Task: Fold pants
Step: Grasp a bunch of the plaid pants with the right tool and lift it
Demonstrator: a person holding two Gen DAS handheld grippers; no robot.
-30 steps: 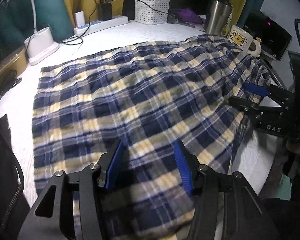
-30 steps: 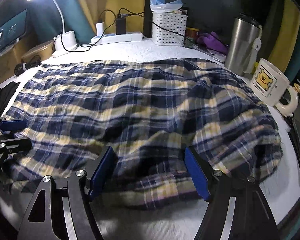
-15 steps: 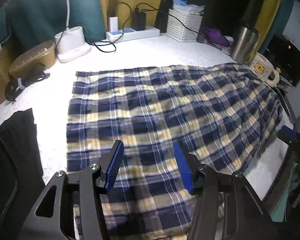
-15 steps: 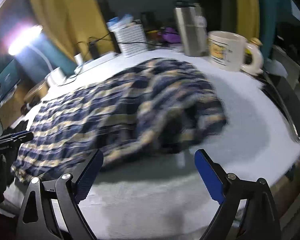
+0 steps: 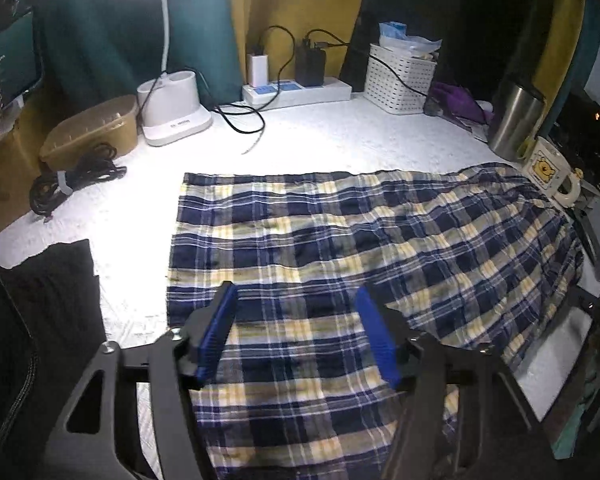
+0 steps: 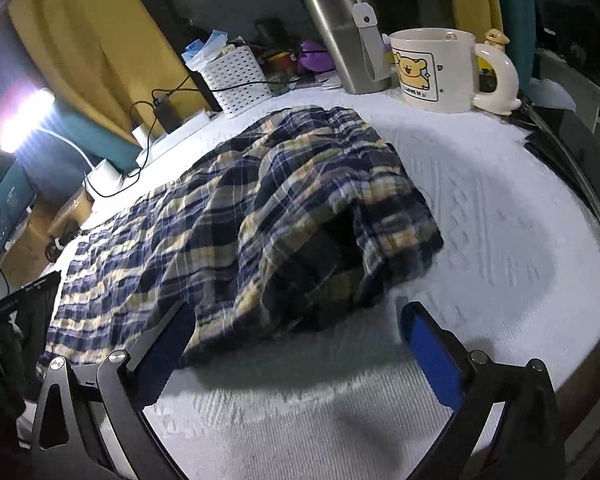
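The blue, yellow and white plaid pants [image 5: 340, 240] lie spread across the white table [image 5: 140, 208], with one straight hem at the left. Their right end [image 6: 340, 200] is bunched and folded over on itself, leaving a dark gap under the flap. My left gripper [image 5: 296, 290] hovers over the near edge of the cloth. Its jaws are opening and its blue pads [image 5: 216, 324] press on nothing. My right gripper [image 6: 296, 312] hangs over the bare table just before the bunched end. Its jaws are opening wide and hold nothing.
A bear mug [image 6: 436, 68] and a steel tumbler [image 6: 348, 36] stand close behind the pants' right end. A white basket [image 5: 400, 76], power strip [image 5: 296, 90], lamp base [image 5: 172, 112], tan box [image 5: 92, 132] and cable bundle [image 5: 68, 180] line the back. Black cloth [image 5: 48, 292] lies at the front left.
Both grippers have drawn back from the pants. The right one has rolled, swung towards the right end and spread its jaws wider. The left one has risen and widened a little.
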